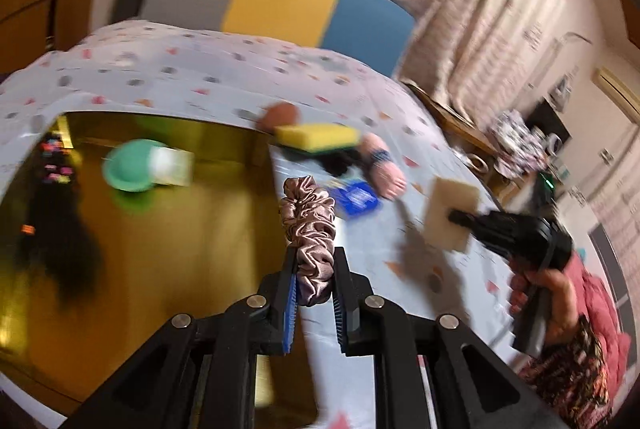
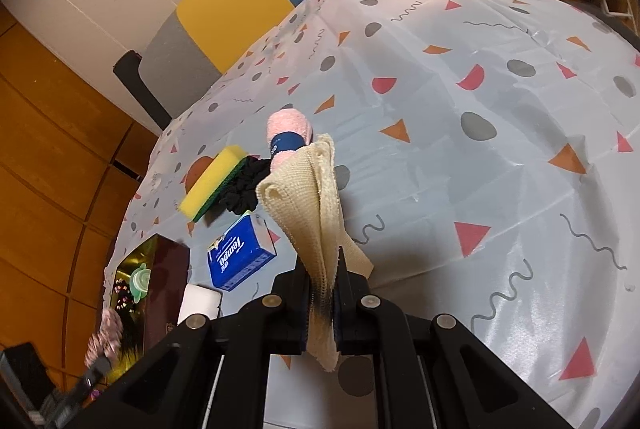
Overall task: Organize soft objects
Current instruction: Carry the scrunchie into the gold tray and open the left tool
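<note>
Pinching a pink scrunchie (image 1: 308, 229), the left tongs (image 1: 314, 293) hover at the gold box's (image 1: 168, 249) 3 o'clock; right tongs (image 2: 324, 293) clamp a cream cloth (image 2: 308, 205). Sponge (image 2: 212, 183), tissues (image 2: 240, 255) and towel roll (image 2: 288, 133) remain on the table (image 2: 480, 149).

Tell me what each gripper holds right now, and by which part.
Left gripper: the pink satin scrunchie, pinched at its lower loop. Right gripper: the cream mesh cloth, pinched near its lower end.
</note>
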Demonstrator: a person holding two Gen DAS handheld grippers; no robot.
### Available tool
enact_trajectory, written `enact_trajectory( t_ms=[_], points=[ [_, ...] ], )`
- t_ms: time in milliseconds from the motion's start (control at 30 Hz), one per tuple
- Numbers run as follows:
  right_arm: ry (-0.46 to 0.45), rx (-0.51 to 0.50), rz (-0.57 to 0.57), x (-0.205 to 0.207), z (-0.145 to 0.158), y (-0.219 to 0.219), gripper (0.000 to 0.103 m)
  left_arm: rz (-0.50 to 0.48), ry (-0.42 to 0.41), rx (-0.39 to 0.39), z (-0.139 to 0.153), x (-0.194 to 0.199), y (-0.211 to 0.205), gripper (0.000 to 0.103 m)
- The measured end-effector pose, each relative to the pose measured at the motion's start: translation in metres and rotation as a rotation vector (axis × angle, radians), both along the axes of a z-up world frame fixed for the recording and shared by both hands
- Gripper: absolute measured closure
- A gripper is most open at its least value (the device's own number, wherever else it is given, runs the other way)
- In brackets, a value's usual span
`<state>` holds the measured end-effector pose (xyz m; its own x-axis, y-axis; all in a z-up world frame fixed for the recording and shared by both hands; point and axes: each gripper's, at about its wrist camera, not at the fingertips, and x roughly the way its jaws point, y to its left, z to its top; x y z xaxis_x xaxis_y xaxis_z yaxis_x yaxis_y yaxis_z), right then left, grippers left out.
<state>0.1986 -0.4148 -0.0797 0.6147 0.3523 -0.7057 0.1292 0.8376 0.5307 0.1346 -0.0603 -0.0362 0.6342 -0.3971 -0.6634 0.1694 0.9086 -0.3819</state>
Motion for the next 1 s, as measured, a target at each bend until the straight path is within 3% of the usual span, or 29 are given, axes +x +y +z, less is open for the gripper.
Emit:
enact_trajectory(
  t_ms=[200, 533, 600, 700, 767, 1000],
  points=[
    [-0.005, 0.002, -0.009, 0.000, 0.000, -0.002, 0.094, 0.151, 0.051, 0.078, -0.018, 0.022, 0.054, 0.089],
    [-0.009, -0.006, -0.019, -0.001, 0.000, -0.004, 0.094, 0.303, 0.155, 0.149, -0.047, 0.050, 0.113, 0.088],
    [-0.008, -0.009, -0.019, -0.001, 0.000, -0.004, 0.094, 0.323, 0.171, 0.166, -0.050, 0.054, 0.121, 0.083],
    [-0.007, -0.014, -0.019, 0.000, -0.001, -0.003, 0.094, 0.361, 0.190, 0.185, -0.052, 0.055, 0.130, 0.065],
    [-0.008, -0.017, -0.017, 0.000, -0.001, -0.003, 0.094, 0.359, 0.186, 0.177, -0.051, 0.053, 0.130, 0.055],
    [-0.024, -0.034, -0.008, -0.003, 0.001, 0.001, 0.094, 0.268, 0.072, 0.163, -0.037, 0.020, 0.105, 0.054]
  ],
)
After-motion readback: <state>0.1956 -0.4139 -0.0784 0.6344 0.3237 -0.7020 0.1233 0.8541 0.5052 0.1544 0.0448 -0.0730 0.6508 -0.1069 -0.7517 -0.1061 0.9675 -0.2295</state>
